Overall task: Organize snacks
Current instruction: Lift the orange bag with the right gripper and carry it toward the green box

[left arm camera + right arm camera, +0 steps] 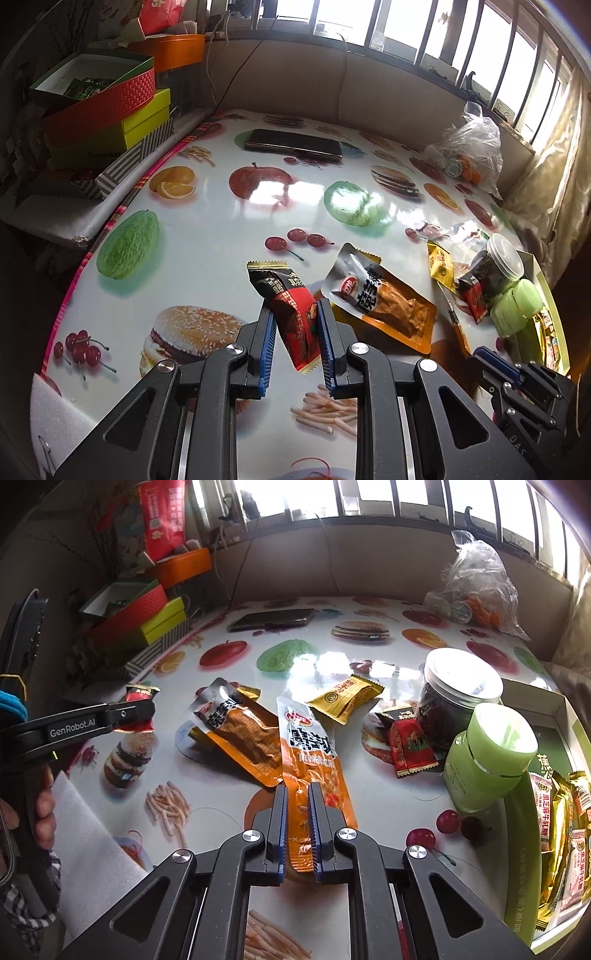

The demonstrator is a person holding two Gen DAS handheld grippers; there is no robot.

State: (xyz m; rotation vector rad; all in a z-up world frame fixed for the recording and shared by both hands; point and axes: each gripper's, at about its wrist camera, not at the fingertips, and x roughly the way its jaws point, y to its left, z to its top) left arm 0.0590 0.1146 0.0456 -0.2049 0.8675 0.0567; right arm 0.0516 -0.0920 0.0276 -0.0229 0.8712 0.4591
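My left gripper (295, 308) is shut on a red and black snack packet (284, 288), held tilted above the fruit-print table (207, 229). The right wrist view shows the same gripper (136, 710) at the left with the packet (138, 694) in it. My right gripper (298, 788) is shut on the near end of a long orange packet (308, 746) lying on the table. Beside it lie a brown-orange packet (243, 731), a yellow candy (345, 698) and a small red packet (410, 746). A green-rimmed box (517, 849) at the right holds several golden packets (557, 812).
A clear jar of dark contents (454, 701) and a green jar (487, 757) stand by the box. A phone (293, 144) lies at the back, with a plastic bag (469, 147) at the back right. Stacked boxes (110, 103) crowd the left edge. White foam (92, 830) lies near left.
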